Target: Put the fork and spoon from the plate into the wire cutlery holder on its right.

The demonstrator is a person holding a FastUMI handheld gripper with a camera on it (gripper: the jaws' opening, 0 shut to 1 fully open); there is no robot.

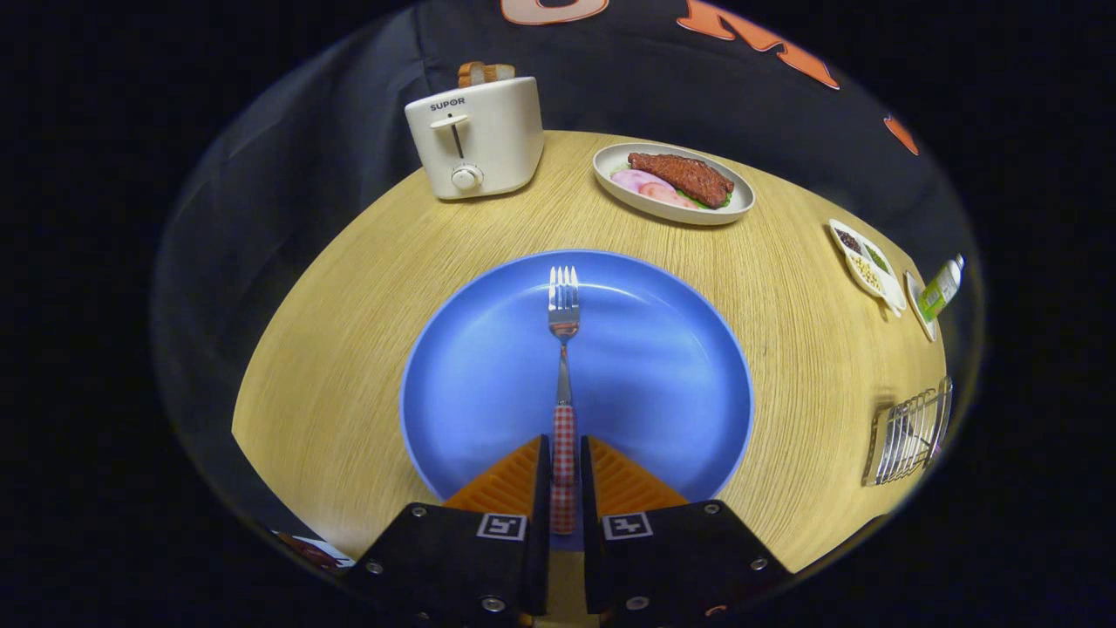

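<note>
A metal fork [563,349] with a red-and-white checked handle lies along the middle of the blue plate [663,366], tines pointing away from me. My gripper [565,453] has its two orange fingers [510,480] closed against both sides of the checked handle, so it is shut on the fork. The fork's head still appears to rest on the plate. The wire cutlery holder [908,433] stands to the right of the plate, near the table's edge.
A white toaster [475,135] with a bread slice stands at the back left of the round wooden table [349,349]. An oval dish of meat [673,181] sits beyond the plate. A divided snack dish [865,262] and a small green bottle [942,288] lie far right.
</note>
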